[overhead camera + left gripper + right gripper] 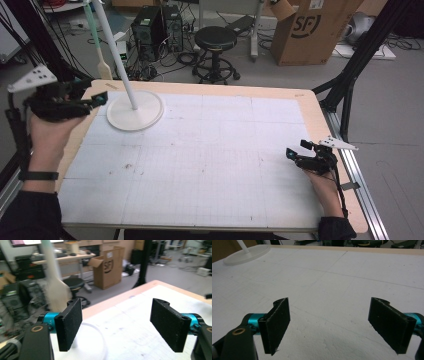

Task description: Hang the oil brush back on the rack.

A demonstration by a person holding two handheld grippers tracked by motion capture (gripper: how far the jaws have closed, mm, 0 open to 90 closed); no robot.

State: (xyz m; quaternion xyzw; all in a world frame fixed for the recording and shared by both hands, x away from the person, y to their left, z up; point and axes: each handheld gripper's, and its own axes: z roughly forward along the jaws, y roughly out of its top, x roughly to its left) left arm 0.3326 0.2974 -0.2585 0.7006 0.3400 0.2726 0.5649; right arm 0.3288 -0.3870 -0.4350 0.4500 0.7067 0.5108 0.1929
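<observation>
White lamp base [135, 111] near left claw [102, 98], both claws wide, right claw [290, 154] empty

The round stand base [135, 111] sits at the table's [210, 200] far left, beside the left gripper [102, 98].

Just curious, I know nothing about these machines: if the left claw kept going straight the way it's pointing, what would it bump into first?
Probably the white round lamp base: the left claw, open, aims over its rim toward the table's far edge. Depth is unclear, so it might pass above.
</observation>
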